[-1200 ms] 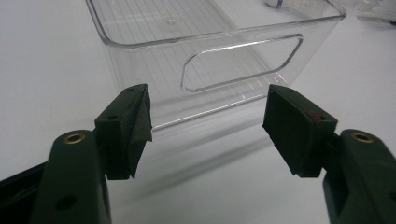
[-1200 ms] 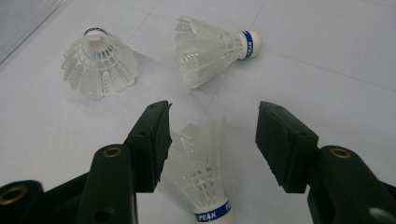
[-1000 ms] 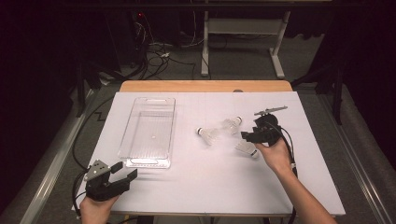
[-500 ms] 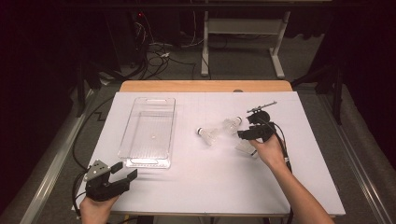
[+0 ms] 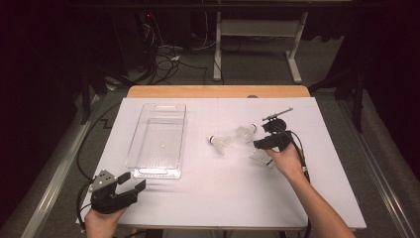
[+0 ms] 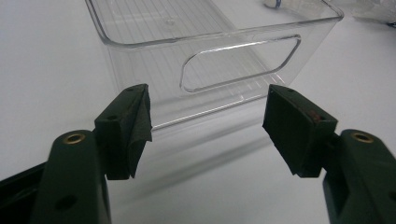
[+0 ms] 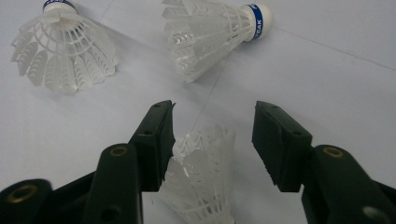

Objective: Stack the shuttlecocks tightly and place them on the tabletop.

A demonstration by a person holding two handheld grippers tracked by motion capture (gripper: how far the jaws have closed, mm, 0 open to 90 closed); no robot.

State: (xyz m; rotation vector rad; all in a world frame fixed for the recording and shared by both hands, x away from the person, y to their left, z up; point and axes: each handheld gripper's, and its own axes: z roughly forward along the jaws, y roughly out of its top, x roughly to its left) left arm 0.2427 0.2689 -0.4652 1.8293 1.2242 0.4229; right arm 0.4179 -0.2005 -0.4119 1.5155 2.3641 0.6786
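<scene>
A shuttlecock (image 7: pixel 203 179) lies on the counter (image 5: pixel 223 198) between the right gripper (image 7: pixel 212 140)'s jaws, which have just been closing but do not yet pinch it. Next, likely a squeeze and lift. Two shuttlecocks (image 7: pixel 65 51) lie at 11 and 12 o'clock; the bin (image 5: pixel 158 139) waits at 9. The left gripper (image 6: pixel 208 126) rests open.

Left hand-held gripper (image 5: pixel 130 186) low at the near left of the high view, gripped from behind by the left hand (image 5: pixel 101 222), jaws standing wide apart. Right forearm reaches in diagonally from the near right; right hand (image 5: pixel 286 159) carries the right hand-held gripper (image 5: pixel 262 144), jaws partway apart and just been closing.
</scene>
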